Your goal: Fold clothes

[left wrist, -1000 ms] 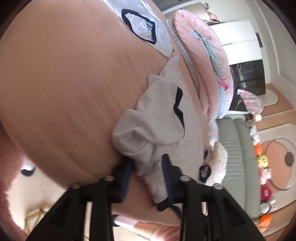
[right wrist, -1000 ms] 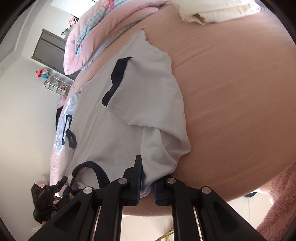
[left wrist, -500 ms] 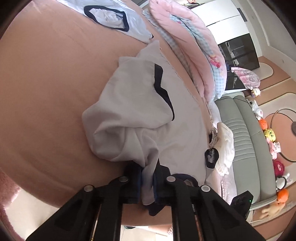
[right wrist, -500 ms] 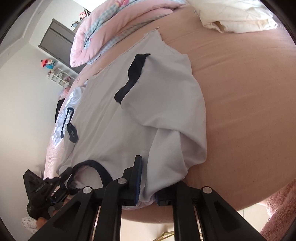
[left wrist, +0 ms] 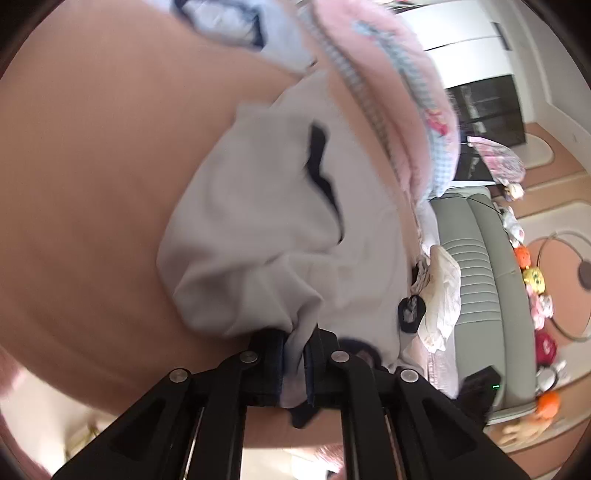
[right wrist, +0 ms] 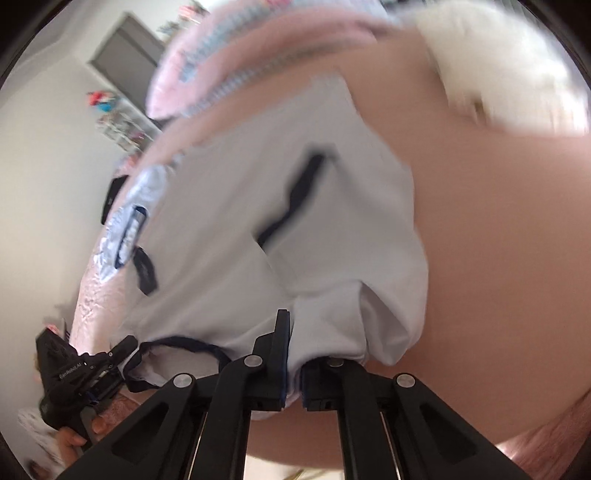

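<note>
On the bed (left wrist: 92, 184) lies the shirt (left wrist: 258, 206), near its edge; your left hand-held gripper (left wrist: 294, 354) and right hand-held gripper (right wrist: 293, 373) have both just pinched its near edge tight; lift both together, keep the edge flat, then lay it over slowly.

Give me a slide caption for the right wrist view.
Right gripper shut on the white T-shirt's near edge, over the pink bed.

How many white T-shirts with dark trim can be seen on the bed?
2. One T-shirt lies near, its edge pinched in both grippers. A second T-shirt lies at the bed's far end beside the pink quilt. Others may be hidden.
</note>
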Demonstrator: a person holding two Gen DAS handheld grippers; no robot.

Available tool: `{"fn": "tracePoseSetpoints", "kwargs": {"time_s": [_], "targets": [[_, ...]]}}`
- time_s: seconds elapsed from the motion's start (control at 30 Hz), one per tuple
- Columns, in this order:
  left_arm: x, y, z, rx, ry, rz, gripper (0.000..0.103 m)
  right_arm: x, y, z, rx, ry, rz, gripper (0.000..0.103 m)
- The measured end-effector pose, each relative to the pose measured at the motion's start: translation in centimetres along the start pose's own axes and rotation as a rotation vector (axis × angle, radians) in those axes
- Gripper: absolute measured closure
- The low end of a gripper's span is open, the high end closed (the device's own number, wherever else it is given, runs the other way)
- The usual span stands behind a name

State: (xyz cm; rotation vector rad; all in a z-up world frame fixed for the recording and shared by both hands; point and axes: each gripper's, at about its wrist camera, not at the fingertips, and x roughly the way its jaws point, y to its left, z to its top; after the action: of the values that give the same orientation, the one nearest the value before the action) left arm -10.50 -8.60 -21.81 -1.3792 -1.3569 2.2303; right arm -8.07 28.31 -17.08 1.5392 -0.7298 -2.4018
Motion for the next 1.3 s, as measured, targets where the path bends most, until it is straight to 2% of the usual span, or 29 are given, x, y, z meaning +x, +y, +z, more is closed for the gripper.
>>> {"fn": "tracePoseSetpoints", "kwargs": {"time_s": [0.03,0.13,0.23,0.3,0.4,0.6,0.7,0.8,0.93,1.07,1.17,1.3], "targets": [[0.0,0.2,-0.3,-0.005,-0.004,-0.009,0.095,0.6,-0.7,-0.5,0.045,0.035,0.009,0.099],[-0.1,-0.1,-0.5,0.033,-0.027,-0.005,0.095,0.2,-1.4,-2.5,0.099,-0.001,0.041,0.098],[0.9,-0.2,0.3,0.013,-0.036,-0.038,0.095,0.5,-1.4,-2.2,0.110,-0.011,0.070,0.091],[1.1,-0.2,0.7,-0.012,-0.059,-0.083,0.095,0.7,-1.9,-1.6,0.137,-0.042,0.111,0.091],[0.5,-0.8,0.4,0.039,-0.073,-0.064,0.097,0.1,-2.3,-1.5,0.163,-0.078,0.141,0.098],[-1.4,-2.5,-0.3,0.149,-0.036,-0.005,0.098,-3.9,1.8,-1.1,-0.056,-0.197,0.102,0.100],[-1.7,-3.8,-0.4,0.188,-0.031,-0.024,0.098,-5.5,3.9,-0.5,-0.156,-0.241,0.101,0.100],[-2.5,-4.9,0.5,0.199,-0.049,-0.047,0.098,-5.9,3.7,0.7,-0.127,-0.253,0.121,0.100],[-2.2,-7.1,3.6,0.269,-0.032,-0.033,0.098,-5.3,3.0,2.5,-0.086,-0.234,0.119,0.100],[-0.6,-11.2,8.8,0.389,-0.004,-0.014,0.098,-5.4,2.9,6.7,-0.087,-0.233,0.139,0.100],[2.5,-14.1,13.7,0.473,0.021,0.008,0.098,-4.7,3.8,11.5,-0.090,-0.255,0.117,0.100],[9.3,-15.8,19.9,0.455,0.097,0.042,0.096,1.3,3.3,18.8,-0.041,-0.159,0.040,0.100]]}}
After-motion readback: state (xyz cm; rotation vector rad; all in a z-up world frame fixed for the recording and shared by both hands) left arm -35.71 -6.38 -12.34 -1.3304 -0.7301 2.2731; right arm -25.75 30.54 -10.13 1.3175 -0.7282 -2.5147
